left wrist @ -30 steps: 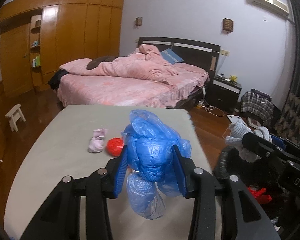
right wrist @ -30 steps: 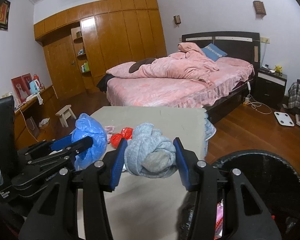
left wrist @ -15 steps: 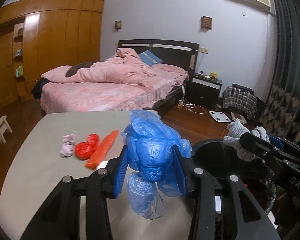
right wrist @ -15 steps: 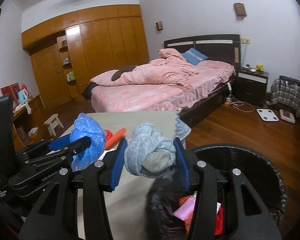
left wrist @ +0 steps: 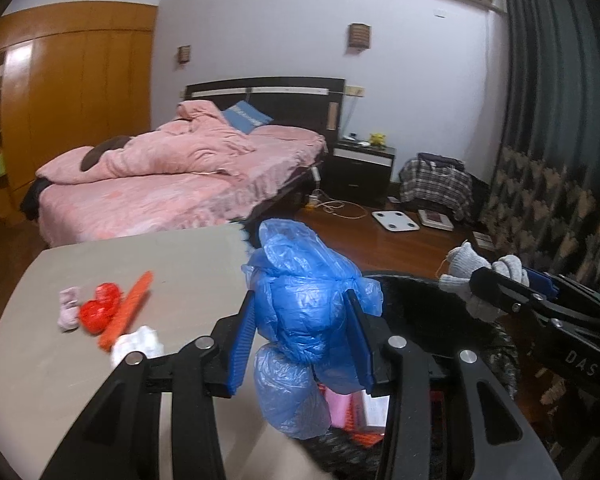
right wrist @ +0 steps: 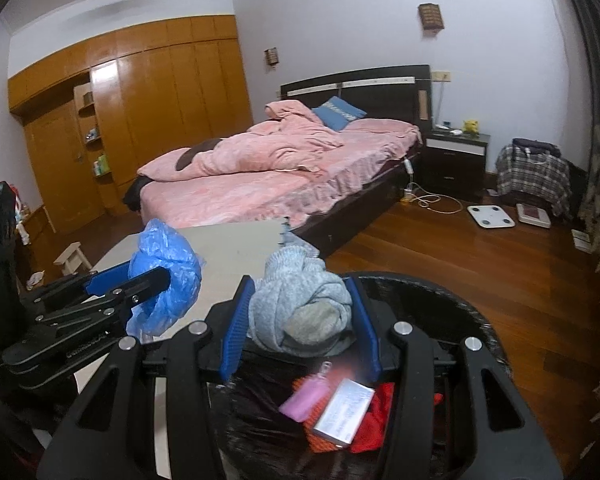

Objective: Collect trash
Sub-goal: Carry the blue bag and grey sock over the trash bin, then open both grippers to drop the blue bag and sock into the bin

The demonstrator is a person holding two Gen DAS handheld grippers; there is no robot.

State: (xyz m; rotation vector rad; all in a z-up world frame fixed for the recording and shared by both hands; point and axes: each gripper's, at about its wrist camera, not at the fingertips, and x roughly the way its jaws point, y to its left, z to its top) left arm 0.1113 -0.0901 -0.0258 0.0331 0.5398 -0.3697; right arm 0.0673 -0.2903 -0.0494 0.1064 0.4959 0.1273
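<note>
My left gripper (left wrist: 302, 336) is shut on a crumpled blue plastic bag (left wrist: 308, 312), held at the table's right edge beside the black trash bin (left wrist: 420, 300). My right gripper (right wrist: 300, 320) is shut on a balled grey knitted cloth (right wrist: 296, 304), held over the black trash bin (right wrist: 460, 320). Inside the bin lie a pink item (right wrist: 300, 398), a small box (right wrist: 344, 412) and red scraps (right wrist: 376, 420). On the beige table (left wrist: 100, 264) remain a red crumpled wrapper (left wrist: 100, 308), an orange strip (left wrist: 130, 308), a pale pink wad (left wrist: 68, 308) and a white wad (left wrist: 138, 344).
A pink bed (left wrist: 160, 184) stands behind the table, with a dark nightstand (left wrist: 362, 170) to its right. On the wooden floor lie a white scale (left wrist: 396, 222) and a cable (left wrist: 340, 208). A plaid bag (left wrist: 436, 184) and dark curtains (left wrist: 560, 140) fill the right side. A wooden wardrobe (right wrist: 140, 120) lines the left wall.
Both grippers have swung to the right with their loads, from over the table to the trash bin. The bin's contents have come into view under the right gripper.
</note>
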